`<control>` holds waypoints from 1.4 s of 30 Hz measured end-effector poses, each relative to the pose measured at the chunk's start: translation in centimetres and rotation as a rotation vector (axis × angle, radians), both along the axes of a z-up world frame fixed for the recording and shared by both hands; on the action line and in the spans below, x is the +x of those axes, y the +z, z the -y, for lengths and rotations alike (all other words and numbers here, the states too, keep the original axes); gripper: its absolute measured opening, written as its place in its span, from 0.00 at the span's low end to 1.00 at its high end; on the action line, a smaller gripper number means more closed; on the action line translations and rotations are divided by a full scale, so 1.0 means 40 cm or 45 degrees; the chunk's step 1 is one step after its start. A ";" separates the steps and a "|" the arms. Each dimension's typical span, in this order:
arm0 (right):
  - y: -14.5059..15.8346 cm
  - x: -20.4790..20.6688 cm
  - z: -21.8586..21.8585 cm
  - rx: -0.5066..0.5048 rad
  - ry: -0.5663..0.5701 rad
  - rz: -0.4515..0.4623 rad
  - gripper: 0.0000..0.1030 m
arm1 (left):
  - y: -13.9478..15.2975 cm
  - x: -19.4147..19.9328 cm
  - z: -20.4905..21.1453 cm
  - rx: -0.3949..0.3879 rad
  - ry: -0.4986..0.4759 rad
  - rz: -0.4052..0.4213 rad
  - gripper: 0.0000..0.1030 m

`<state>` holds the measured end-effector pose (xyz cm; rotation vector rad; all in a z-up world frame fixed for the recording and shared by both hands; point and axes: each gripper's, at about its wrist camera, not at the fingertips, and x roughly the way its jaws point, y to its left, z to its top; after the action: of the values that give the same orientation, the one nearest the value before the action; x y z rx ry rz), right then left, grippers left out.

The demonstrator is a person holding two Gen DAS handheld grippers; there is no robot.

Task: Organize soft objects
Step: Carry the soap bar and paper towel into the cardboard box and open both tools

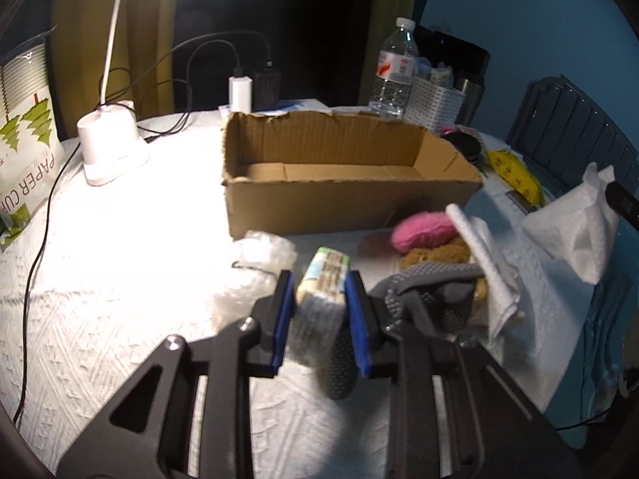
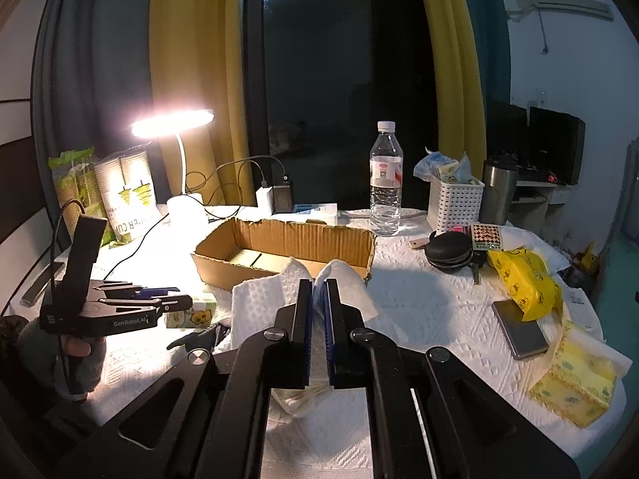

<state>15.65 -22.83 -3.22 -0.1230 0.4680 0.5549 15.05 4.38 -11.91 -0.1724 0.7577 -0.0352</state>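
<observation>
Cardboard box (image 1: 343, 175) lies straight ahead of your left gripper (image 1: 319, 311), open top up, long axis running across your line of reach; your left is the nearer hand. That gripper's pads are clamped on a small tissue pack (image 1: 323, 279), held above the table. Your right gripper (image 2: 318, 327), pinched nearly closed, grips a white paper towel (image 2: 339, 279), with the box just beyond.

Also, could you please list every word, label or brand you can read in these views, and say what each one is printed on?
"PAPER CU", cut off at the frame edge: on the paper cup sleeve.
"GenRobot.AI": on the body of the left gripper.
Water bottle label: too small to read.
Tissue pack in the left gripper: print blurred.
Checkered card: unreadable.
</observation>
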 end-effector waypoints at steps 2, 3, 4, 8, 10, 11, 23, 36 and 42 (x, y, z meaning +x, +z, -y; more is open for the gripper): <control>-0.001 0.002 -0.008 -0.010 0.003 -0.004 0.06 | -0.007 0.002 -0.006 0.004 0.003 -0.007 0.29; -0.001 0.001 -0.011 -0.012 0.004 -0.005 0.06 | -0.013 0.005 -0.006 0.002 -0.006 -0.016 0.29; 0.000 0.002 -0.014 -0.013 0.005 -0.005 0.06 | -0.020 0.009 -0.004 0.002 -0.017 -0.030 0.29; 0.005 0.001 -0.029 -0.026 0.006 0.000 0.06 | -0.067 0.027 0.004 -0.008 -0.041 -0.115 0.28; 0.008 0.000 -0.033 -0.033 0.006 0.003 0.06 | -0.063 0.020 0.004 -0.003 -0.047 -0.097 0.26; 0.011 0.002 -0.034 -0.036 0.005 0.004 0.06 | -0.055 0.017 0.003 -0.003 -0.052 -0.084 0.26; 0.034 0.079 -0.061 -0.030 0.025 0.021 0.06 | 0.107 0.023 -0.004 0.006 -0.080 0.136 0.26; 0.053 0.218 -0.105 0.004 0.110 0.053 0.06 | 0.198 0.115 0.018 0.017 -0.096 0.285 0.26; 0.041 0.278 -0.141 0.037 0.172 0.024 0.06 | 0.180 0.177 0.036 -0.001 -0.113 0.267 0.26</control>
<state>26.76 -17.18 -1.59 -0.1329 0.4351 0.6918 22.14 2.96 -4.71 -0.1333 0.5555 -0.1358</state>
